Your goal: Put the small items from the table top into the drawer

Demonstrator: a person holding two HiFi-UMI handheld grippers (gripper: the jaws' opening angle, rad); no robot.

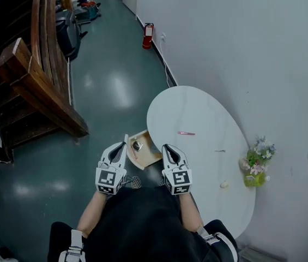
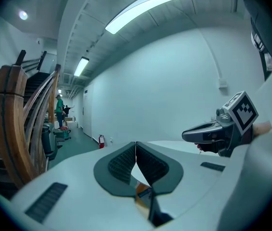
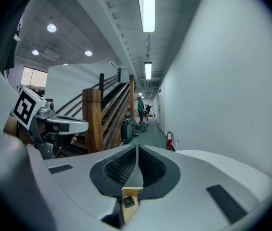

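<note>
White oval table has wooden drawer open; left gripper and right gripper have ribbed jaws together, empty.

Wooden drawer pulled open at frame centre; small dark square item inside. On white oval table top: pink stick lying flat, centre-right; thin dark sliver further right; pale lump lower right.

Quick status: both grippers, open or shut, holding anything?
Left gripper: shut, nothing between the jaws.
Right gripper: shut, nothing between the jaws.
</note>
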